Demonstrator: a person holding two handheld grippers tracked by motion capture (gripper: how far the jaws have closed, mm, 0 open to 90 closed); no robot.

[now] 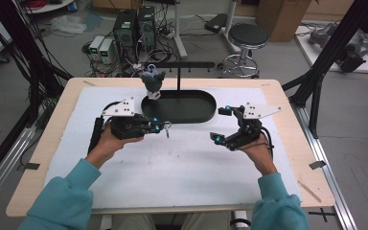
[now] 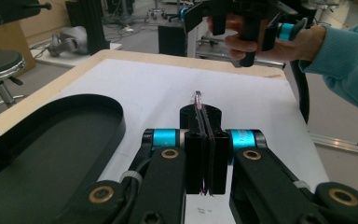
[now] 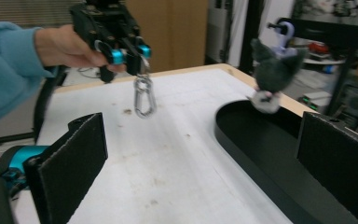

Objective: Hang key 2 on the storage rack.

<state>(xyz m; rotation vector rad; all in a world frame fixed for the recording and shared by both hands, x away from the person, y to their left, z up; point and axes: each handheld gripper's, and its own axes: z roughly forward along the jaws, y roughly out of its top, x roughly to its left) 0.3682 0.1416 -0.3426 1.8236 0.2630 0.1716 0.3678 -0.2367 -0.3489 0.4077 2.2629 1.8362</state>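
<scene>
High view: the left gripper point(image 1: 159, 127) is held above the white mat point(image 1: 182, 163), its jaws pressed together on a small metal carabiner point(image 1: 166, 128) that hangs just below the fingertips; the right gripper point(image 1: 222, 125) is raised well apart to the side, jaws spread with nothing between them. Just beyond the left fingertips lies the black oval tray point(image 1: 206, 112) with its hanging stand point(image 1: 179, 72), from which a grey plush keychain point(image 1: 153, 84) is suspended. Left gripper view: the two pads are closed flat against each other, a thin edge of the carabiner point(image 2: 198, 100) pinched at their tips and standing upright; the tray point(image 2: 116, 116) lies to one side of the fingers, and the right gripper point(image 2: 242, 28) is seen farther off, across the mat. Right gripper view: the spread fingers point(image 3: 74, 158) frame the scene; the carabiner point(image 3: 144, 97) dangles with its long axis vertical under the left gripper point(image 3: 128, 51), ahead of and above these fingers, while the plush point(image 3: 271, 74) hangs over the tray point(image 3: 242, 135) on the other side. This view alone reveals the clip's full oval outline and gate; the left gripper's own view gives merely its edge. Judged from this, the left hand is nearer the stand, and the next move turns on carrying the vertical clip toward it.
</scene>
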